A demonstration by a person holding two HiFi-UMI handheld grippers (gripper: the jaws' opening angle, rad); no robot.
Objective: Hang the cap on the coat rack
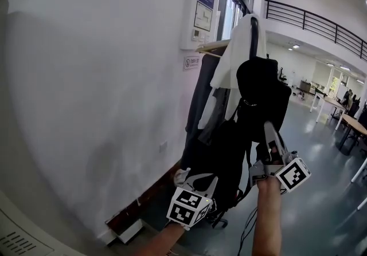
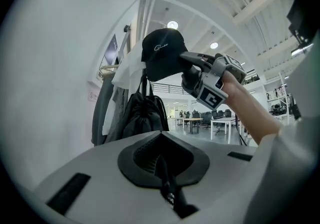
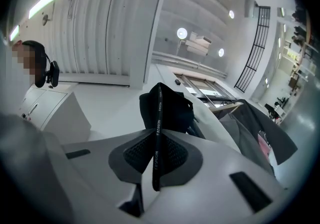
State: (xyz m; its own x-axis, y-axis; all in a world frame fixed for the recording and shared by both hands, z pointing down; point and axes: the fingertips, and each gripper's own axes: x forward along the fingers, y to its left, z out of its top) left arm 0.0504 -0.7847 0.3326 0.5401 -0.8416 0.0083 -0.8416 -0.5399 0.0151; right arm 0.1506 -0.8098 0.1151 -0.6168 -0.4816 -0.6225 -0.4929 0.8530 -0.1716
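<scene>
A black cap (image 1: 258, 80) hangs in the air right in front of the coat rack (image 1: 253, 28), close to its dark upper pole. My right gripper (image 1: 269, 132) points upward and is shut on the cap's black back strap (image 3: 157, 133), which runs between the pads; the cap's crown (image 3: 172, 110) sits just beyond them. From the left gripper view the cap (image 2: 160, 57) and right gripper (image 2: 186, 61) are seen above the hung clothes. My left gripper (image 1: 198, 180) is lower and to the left, level, its jaws (image 2: 161, 143) closed together with nothing held.
The rack carries a white garment (image 1: 241, 48), a grey coat (image 1: 200, 100) and a black backpack (image 1: 226, 157). A white wall (image 1: 97, 89) lies close on the left. Tables and chairs (image 1: 350, 123) stand far right. A person (image 3: 35, 62) shows in the right gripper view.
</scene>
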